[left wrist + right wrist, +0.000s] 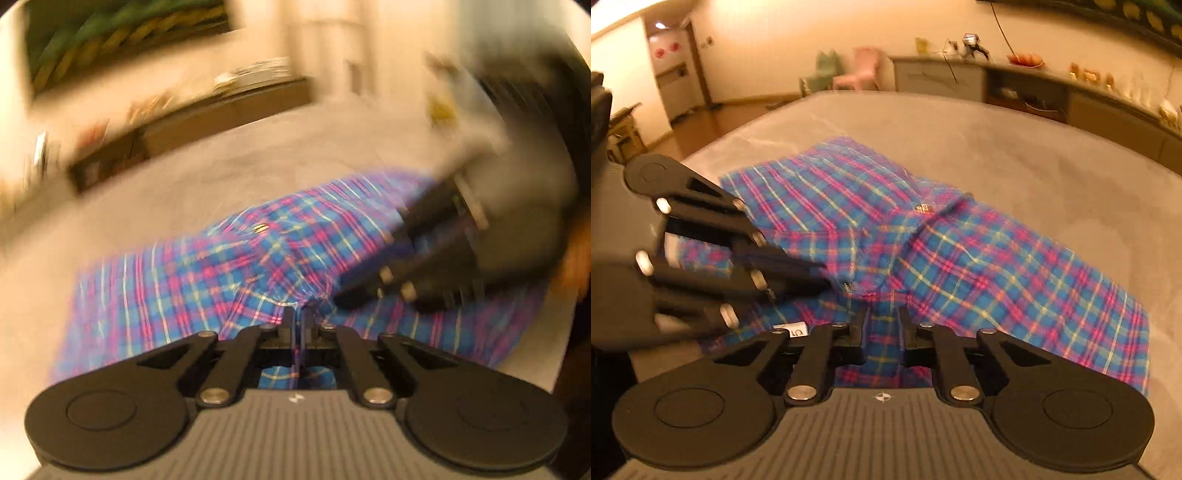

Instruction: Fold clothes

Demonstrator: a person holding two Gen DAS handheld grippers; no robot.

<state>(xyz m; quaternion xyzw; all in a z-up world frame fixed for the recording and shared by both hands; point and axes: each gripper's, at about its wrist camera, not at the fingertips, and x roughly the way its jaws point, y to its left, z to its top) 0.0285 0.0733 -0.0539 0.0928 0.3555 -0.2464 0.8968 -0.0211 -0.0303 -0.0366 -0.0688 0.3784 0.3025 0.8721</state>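
Woven plaid cloth shirt (960,266), matt plastic fingers (860,332)

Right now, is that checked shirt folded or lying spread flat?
Partly folded: the checked shirt has one layer lapped over another and rumpled, not flat. The left gripper pinches its cloth.

Right wrist cam: blue/pink plaid shirt (960,258) bunched up on the grey table (1052,155). Right gripper (882,325) has its fingers parted w/ plaid fabric between them. Left gripper (823,275) comes in from the left, tips pinched together on the cloth.
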